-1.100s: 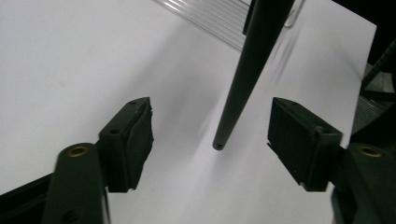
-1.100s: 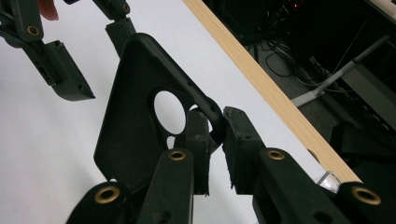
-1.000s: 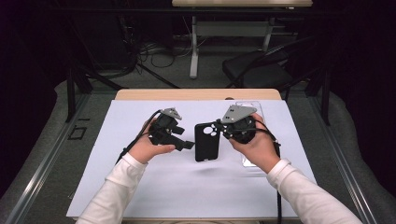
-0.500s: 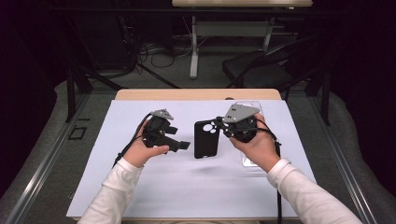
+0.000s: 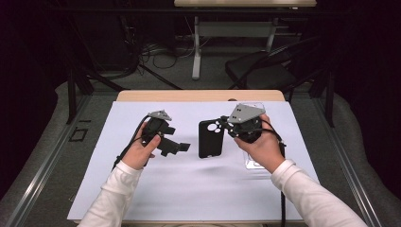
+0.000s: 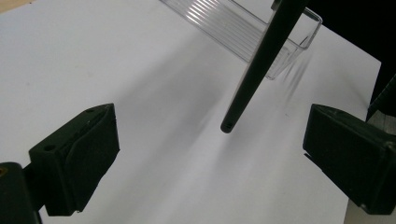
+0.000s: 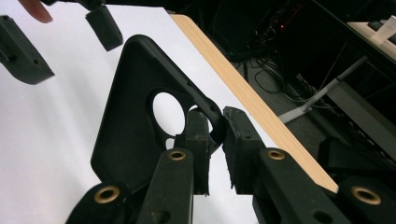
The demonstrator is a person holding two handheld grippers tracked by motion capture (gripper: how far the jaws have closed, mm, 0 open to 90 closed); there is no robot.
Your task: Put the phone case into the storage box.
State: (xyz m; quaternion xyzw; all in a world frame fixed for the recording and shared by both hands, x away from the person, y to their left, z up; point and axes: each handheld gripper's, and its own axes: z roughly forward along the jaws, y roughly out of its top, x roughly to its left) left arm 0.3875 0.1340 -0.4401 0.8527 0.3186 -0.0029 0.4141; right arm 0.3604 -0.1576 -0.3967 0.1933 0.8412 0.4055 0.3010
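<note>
Right claw [image 7: 215, 140] is clenched on the black phone case [image 5: 210, 139] rim; left claw [image 5: 182, 147] just opened, nothing between. Keep the case steady, regrip its near edge squarely.

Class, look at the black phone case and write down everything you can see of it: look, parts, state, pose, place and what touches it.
The black phone case is a matt, plastic-looking shell with a large round camera cut-out and smaller openings near one corner. It is empty. The right gripper is shut on its rim by the cut-out, holding it up off the white table cover. In the left gripper view it appears edge-on as a thin dark bar with small holes at its end. Nothing else touches it.
</note>
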